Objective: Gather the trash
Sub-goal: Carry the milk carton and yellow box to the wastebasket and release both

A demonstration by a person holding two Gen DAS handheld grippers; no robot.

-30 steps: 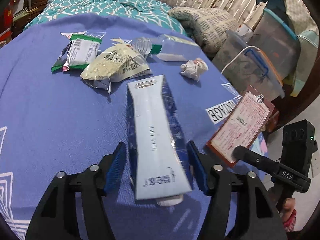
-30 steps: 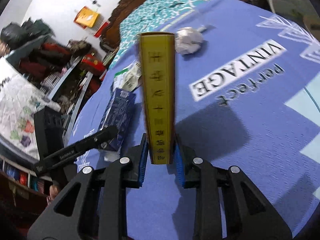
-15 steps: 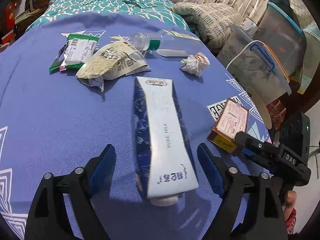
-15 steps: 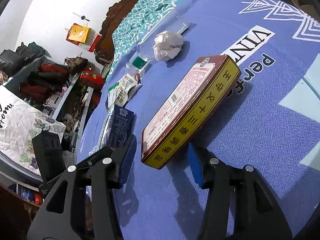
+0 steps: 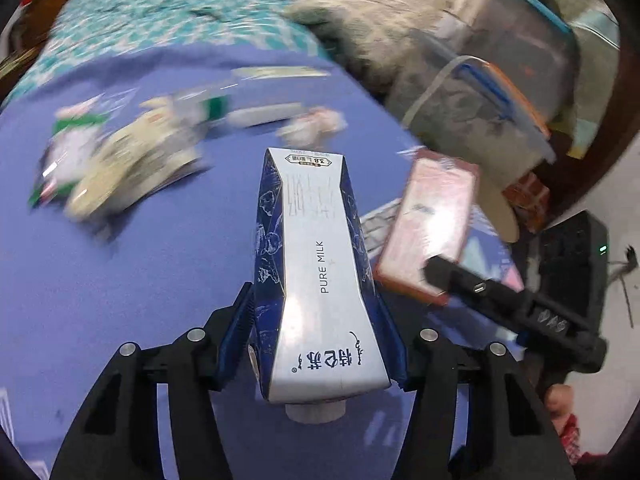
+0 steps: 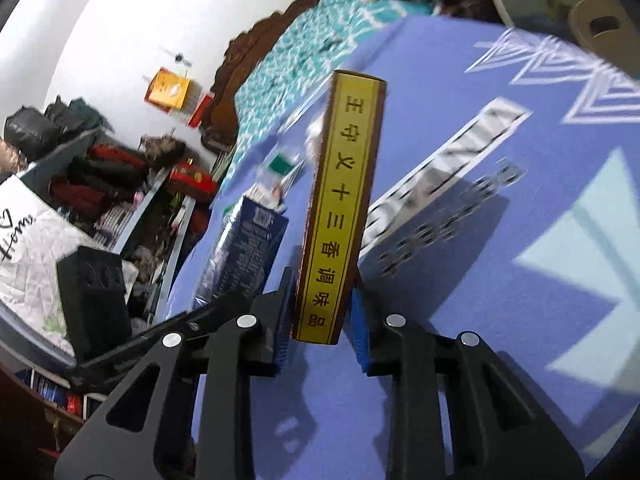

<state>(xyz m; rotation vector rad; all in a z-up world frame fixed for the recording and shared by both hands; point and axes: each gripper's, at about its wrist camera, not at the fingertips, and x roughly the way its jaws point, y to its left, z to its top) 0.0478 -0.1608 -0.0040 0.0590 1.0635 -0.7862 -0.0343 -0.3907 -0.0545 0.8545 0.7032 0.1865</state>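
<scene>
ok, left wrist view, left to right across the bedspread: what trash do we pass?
green-and-white wrapper → cream snack bag → milk carton in the left gripper's jaws → red-edged flat box

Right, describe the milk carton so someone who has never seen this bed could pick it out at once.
Start from the blue bedspread strewn with trash. Nearest the person, the milk carton is clamped between the left gripper's blue pads. Unlike the crumpled wrappers beyond it, it is a tall white-and-navy box reading PURE MILK, its cap toward the gripper.
</scene>
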